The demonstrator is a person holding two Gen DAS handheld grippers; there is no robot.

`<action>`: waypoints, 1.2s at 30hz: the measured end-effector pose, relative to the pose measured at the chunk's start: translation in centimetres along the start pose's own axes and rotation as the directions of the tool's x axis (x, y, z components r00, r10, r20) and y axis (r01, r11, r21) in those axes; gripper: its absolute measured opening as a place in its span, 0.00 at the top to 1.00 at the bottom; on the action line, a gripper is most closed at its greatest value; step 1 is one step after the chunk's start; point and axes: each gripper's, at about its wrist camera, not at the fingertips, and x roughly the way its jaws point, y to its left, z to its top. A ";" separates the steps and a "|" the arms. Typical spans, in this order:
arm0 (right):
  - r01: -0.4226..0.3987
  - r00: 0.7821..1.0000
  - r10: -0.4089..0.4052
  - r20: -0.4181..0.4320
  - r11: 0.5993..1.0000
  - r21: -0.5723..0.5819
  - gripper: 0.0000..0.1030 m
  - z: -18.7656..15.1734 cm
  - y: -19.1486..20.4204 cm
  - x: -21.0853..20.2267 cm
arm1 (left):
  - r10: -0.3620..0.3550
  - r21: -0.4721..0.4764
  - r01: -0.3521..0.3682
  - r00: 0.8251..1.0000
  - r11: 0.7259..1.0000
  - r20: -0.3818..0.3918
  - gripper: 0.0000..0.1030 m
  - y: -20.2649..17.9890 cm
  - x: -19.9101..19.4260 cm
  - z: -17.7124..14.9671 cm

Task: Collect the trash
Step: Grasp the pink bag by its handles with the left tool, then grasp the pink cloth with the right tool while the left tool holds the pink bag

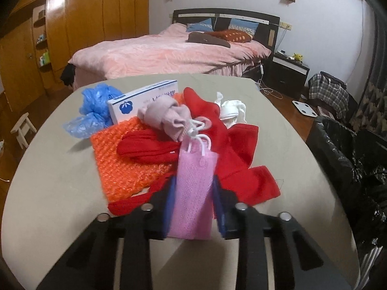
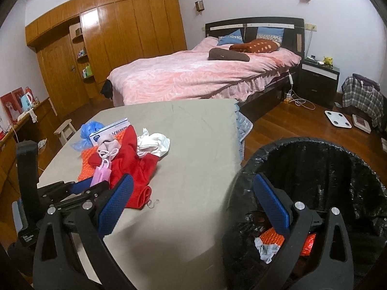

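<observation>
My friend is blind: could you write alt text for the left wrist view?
The left gripper is closed on a small pink mesh bag at the near edge of a pile of red cloth on a beige table, with a black-lined bin beside it.

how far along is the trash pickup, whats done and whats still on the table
Done: the black-lined bin already holds orange wrap and a crumpled scrap. In hand: the left claw is closed on the pink mesh bag; the right claw is open and empty, over the bin's edge. Left on the table: blue plastic bag, white box, orange bubble wrap, red cloth, white wad.
</observation>
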 end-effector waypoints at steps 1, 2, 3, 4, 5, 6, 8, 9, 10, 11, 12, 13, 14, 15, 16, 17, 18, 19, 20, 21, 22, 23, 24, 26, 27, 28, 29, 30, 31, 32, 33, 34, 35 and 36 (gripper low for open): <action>-0.001 1.000 0.001 -0.002 1.000 -0.003 0.06 0.0 0.1 0.1 | -0.003 -0.001 0.003 1.000 1.000 0.002 0.77 0.0 -0.1 0.0; -0.002 1.000 0.002 -0.003 1.000 -0.008 0.06 0.0 0.2 0.2 | -0.007 -0.003 0.007 1.000 1.000 0.004 0.79 0.1 -0.1 0.0; -0.003 1.000 0.003 -0.003 1.000 -0.012 0.06 0.0 0.4 0.3 | -0.011 -0.008 0.011 1.000 1.000 0.009 0.81 0.2 -0.3 0.0; -0.004 1.000 0.004 -0.003 1.000 -0.017 0.06 0.1 0.6 0.3 | -0.014 -0.011 0.014 1.000 1.000 0.014 0.82 0.3 -0.4 0.1; -0.006 1.000 0.006 -0.003 1.000 -0.020 0.06 0.1 0.7 0.3 | -0.017 -0.014 0.018 1.000 1.000 0.020 0.83 0.3 -0.5 0.2; -0.006 1.000 0.006 -0.001 1.000 -0.022 0.06 0.1 0.7 0.3 | -0.019 -0.019 0.020 0.999 1.000 0.029 0.83 0.4 -0.8 0.3; -0.008 1.000 0.008 0.002 1.000 -0.028 0.06 0.3 1.0 0.4 | -0.024 -0.028 0.026 0.999 0.999 0.049 0.83 0.6 -1.5 0.7; -0.010 1.000 0.010 0.003 1.000 -0.029 0.06 0.4 1.1 0.4 | -0.026 -0.032 0.028 0.998 0.999 0.062 0.83 0.7 -1.9 0.9; -0.011 1.000 0.011 0.004 0.999 -0.030 0.06 0.5 1.2 0.4 | -0.028 -0.037 0.030 0.997 0.999 0.073 0.83 0.9 -2.3 1.2; -0.014 1.000 0.015 0.005 0.999 -0.030 0.06 0.6 1.3 0.5 | -0.028 -0.042 0.032 0.996 0.999 0.082 0.83 1.0 -2.6 1.4; -0.017 1.000 0.017 0.006 0.999 -0.031 0.06 0.7 1.4 0.6 | -0.027 -0.049 0.031 0.995 0.998 0.094 0.83 1.3 -3.0 1.7; -0.022 1.000 0.022 0.006 0.999 -0.032 0.06 0.9 1.6 0.8 | -0.021 -0.055 0.027 0.994 0.998 0.105 0.83 1.6 -3.3 2.0; -0.026 1.000 0.026 0.007 0.999 -0.033 0.06 1.0 1.8 0.9 | -0.018 -0.061 0.025 0.994 0.998 0.112 0.83 1.8 -3.5 2.2; -0.031 0.999 0.031 0.008 0.999 -0.035 0.06 1.1 2.0 1.1 | -0.012 -0.069 0.020 0.993 0.997 0.120 0.83 2.2 -3.8 2.4; -0.037 0.999 0.037 0.009 0.999 -0.039 0.06 1.3 2.3 1.3 | -0.003 -0.075 0.013 0.992 0.997 0.127 0.83 2.7 -3.9 2.6; -0.044 0.999 0.044 0.011 0.998 -0.044 0.06 1.5 2.7 1.5 | 0.005 -0.079 0.005 0.991 0.997 0.133 0.83 3.1 -4.1 2.8; -0.052 0.999 0.053 0.013 0.997 -0.049 0.06 1.7 3.2 1.8 | 0.021 -0.087 -0.009 0.990 0.996 0.140 0.83 3.8 -4.3 3.0; -0.060 0.998 0.061 0.016 0.997 -0.053 0.06 1.9 3.6 2.1 | 0.031 -0.092 -0.017 0.989 0.996 0.142 0.83 4.1 -4.4 3.2; -0.067 0.998 0.068 0.018 0.996 -0.055 0.06 2.1 3.9 2.3 | 0.042 -0.098 -0.028 0.989 0.995 0.145 0.83 4.5 -4.6 3.2; -0.077 0.997 0.078 0.019 0.995 -0.057 0.06 2.3 4.5 2.7 | 0.058 -0.103 -0.043 0.988 0.994 0.146 0.83 5.1 -4.7 3.3; -0.088 0.996 0.090 0.020 0.994 -0.058 0.06 2.6 5.0 3.1 | 0.072 -0.107 -0.056 0.987 0.993 0.147 0.83 5.8 -4.8 3.3; -0.097 0.995 0.099 0.021 0.993 -0.059 0.07 2.8 5.5 3.4 | 0.089 -0.112 -0.073 0.985 0.991 0.146 0.83 6.5 -4.8 3.3; -0.106 0.994 0.107 0.022 0.993 -0.062 0.07 3.1 6.0 3.8 | 0.100 -0.114 -0.084 0.984 0.990 0.146 0.83 6.8 -4.9 3.3; -0.125 0.992 0.127 0.021 0.990 -0.072 0.07 3.6 7.2 4.8 | 0.127 -0.118 -0.110 0.981 0.987 0.144 0.83 7.7 -4.9 3.1; -0.135 0.990 0.137 0.021 0.988 -0.077 0.07 3.8 8.0 5.3 | 0.139 -0.124 -0.122 0.980 0.985 0.142 0.83 8.3 -4.9 3.1; -0.143 0.989 0.145 0.020 0.987 -0.080 0.07 4.0 8.4 5.5 | 0.151 -0.128 -0.133 0.979 0.983 0.140 0.83 8.8 -5.0 3.1; -0.153 0.988 0.156 0.019 0.984 -0.086 0.07 4.2 9.2 6.1 | 0.161 -0.132 -0.143 0.977 0.981 0.139 0.83 9.2 -4.9 3.0; -0.160 0.987 0.162 0.017 0.983 -0.089 0.07 4.3 9.8 6.5 | 0.173 -0.135 -0.155 0.975 0.979 0.137 0.83 9.7 -4.9 3.0; -0.168 0.985 0.170 0.011 0.981 -0.092 0.08 4.5 10.4 7.0 | 0.183 -0.143 -0.164 0.974 0.976 0.134 0.83 10.3 -4.8 3.0; -0.179 0.984 0.180 0.001 0.979 -0.096 0.12 4.6 11.1 7.7 | 0.189 -0.148 -0.169 0.973 0.974 0.132 0.83 10.7 -4.8 3.0; -0.187 0.982 0.187 -0.010 0.977 -0.101 0.16 4.6 11.7 8.3 | 0.200 -0.158 -0.179 0.971 0.971 0.128 0.83 11.3 -4.7 3.0; -0.191 0.982 0.190 -0.018 0.976 -0.104 0.18 4.7 12.1 8.7 | 0.204 -0.163 -0.183 0.971 0.970 0.127 0.83 11.6 -4.6 2.9; -0.200 0.980 0.197 -0.031 0.974 -0.108 0.21 4.7 12.6 9.4 | 0.209 -0.168 -0.187 0.970 0.968 0.125 0.83 12.0 -4.5 2.9; -0.205 0.979 0.202 -0.038 0.973 -0.110 0.22 4.7 13.0 9.8 | 0.216 -0.174 -0.193 0.968 0.966 0.124 0.83 12.4 -4.4 2.9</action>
